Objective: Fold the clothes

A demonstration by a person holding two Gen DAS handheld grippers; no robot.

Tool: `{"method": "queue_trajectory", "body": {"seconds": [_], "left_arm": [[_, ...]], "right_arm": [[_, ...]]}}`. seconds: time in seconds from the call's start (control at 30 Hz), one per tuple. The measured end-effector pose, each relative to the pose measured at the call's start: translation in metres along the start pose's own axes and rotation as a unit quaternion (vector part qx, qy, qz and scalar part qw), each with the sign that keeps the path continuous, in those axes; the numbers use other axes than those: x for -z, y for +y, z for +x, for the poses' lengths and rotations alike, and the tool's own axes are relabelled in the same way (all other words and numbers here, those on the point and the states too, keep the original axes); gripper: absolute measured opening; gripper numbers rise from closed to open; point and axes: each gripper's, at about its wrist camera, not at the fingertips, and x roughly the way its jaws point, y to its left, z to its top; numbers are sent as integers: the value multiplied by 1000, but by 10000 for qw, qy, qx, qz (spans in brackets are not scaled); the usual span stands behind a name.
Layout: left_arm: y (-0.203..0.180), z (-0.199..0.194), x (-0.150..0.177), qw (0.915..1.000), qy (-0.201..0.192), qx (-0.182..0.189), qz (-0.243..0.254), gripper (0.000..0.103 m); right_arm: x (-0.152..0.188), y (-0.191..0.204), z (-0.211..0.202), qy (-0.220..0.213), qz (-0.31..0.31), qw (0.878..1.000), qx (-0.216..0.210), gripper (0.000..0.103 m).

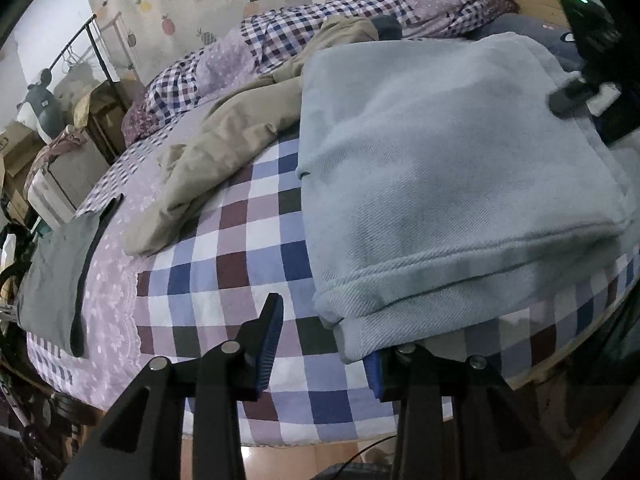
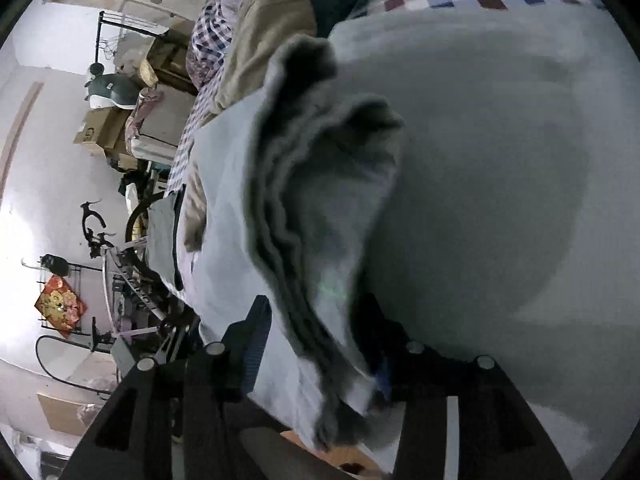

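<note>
The bed (image 1: 248, 240), covered by a checked sheet, carries a pale blue garment (image 1: 460, 184) folded into a thick rectangle at its near edge, with a crumpled beige garment (image 1: 224, 152) unfolded toward the middle and a grey garment (image 1: 52, 276) lying flat at the left edge. The right gripper (image 2: 316, 344) has its jaws closed on a bunched fold of the pale blue garment; the left gripper (image 1: 324, 344) sits at the hem with jaws wide, holding nothing. Judged progress: the blue fold is near completion, the beige garment remains.

Pale blue garment (image 1: 460, 184): soft matt twill-weave cloth, ribbed at its hem. Beside it, a beige garment (image 1: 224, 152) of smooth matt cloth. Checked bedsheet (image 1: 240, 264) beneath: flat woven cotton-like cloth.
</note>
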Motion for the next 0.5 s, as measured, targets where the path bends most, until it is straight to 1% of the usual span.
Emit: {"method": "queue_trajectory", "body": {"seconds": [0.17,0.27,0.3,0.33,0.37,0.4,0.43,0.5], "left_arm": [[3,1,-5,9998,25,90,-188,39],[3,2,-6,9996,53,134,-249,39],[3,3,-7,9995,64,146,-261,39],[3,3,-7,9995,65,160,-269,39],[2,3,-8,9995,66,172,-272,39],[2,2,-9,9994,58,190,-275,39],[1,0,-9,9994,31,200,-274,39],[-2,-7,-10,9995,-92,229,-212,39]], "right_arm": [[18,11,2,147,-459,9988,117,49],[32,28,12,298,-946,9945,347,51],[37,33,19,372,-1107,9918,525,51],[39,35,25,427,-1213,9891,723,46],[39,37,28,449,-1301,9857,969,25],[38,38,28,459,-1329,9838,1116,17],[37,39,23,445,-1245,9854,1069,14],[37,43,4,288,-1173,9879,972,13]]}}
